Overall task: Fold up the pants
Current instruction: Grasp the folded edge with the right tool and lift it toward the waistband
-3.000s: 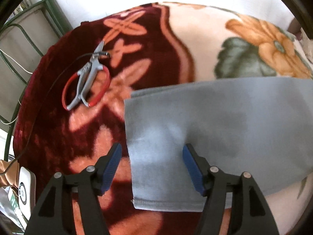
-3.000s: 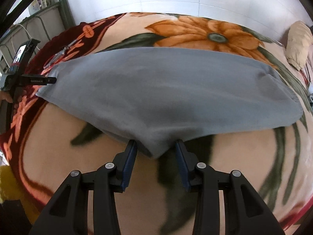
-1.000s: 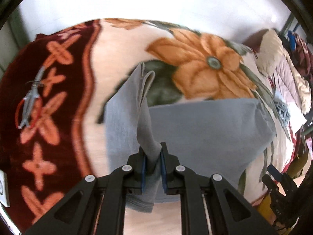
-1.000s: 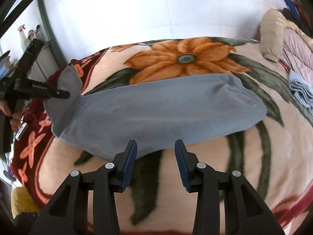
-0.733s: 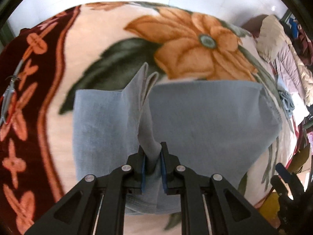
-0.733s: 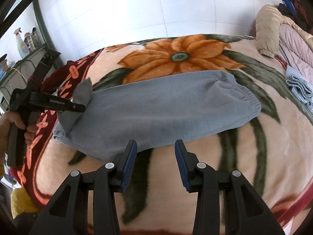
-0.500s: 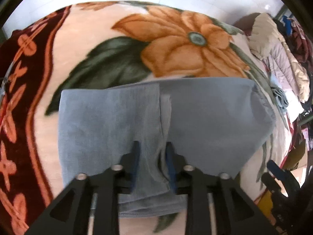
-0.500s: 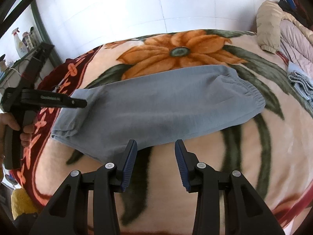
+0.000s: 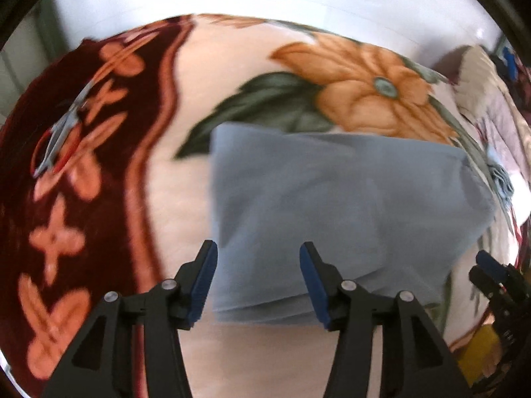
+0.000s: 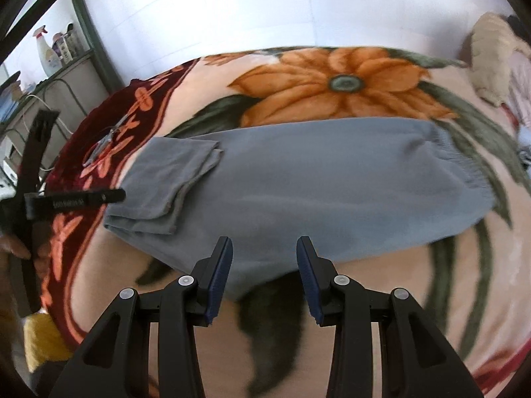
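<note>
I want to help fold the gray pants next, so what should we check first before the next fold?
1. Cuff end folded over onto the pants: ok, it lies flat on the leg.
2. Left gripper has let go: ok, its jaws are opening and no cloth is pinched between them.
3. Right gripper free: ok, jaws apart, nothing gripped; the pants' near edge lies just past them.
4. Waistband flat on the blanket: ok, no bunching seen.
5. Scissors away from the pants: ok, they lie on the red border, apart from the cloth.
6. Layers lined up underneath: cannot tell, they are hidden.
</note>
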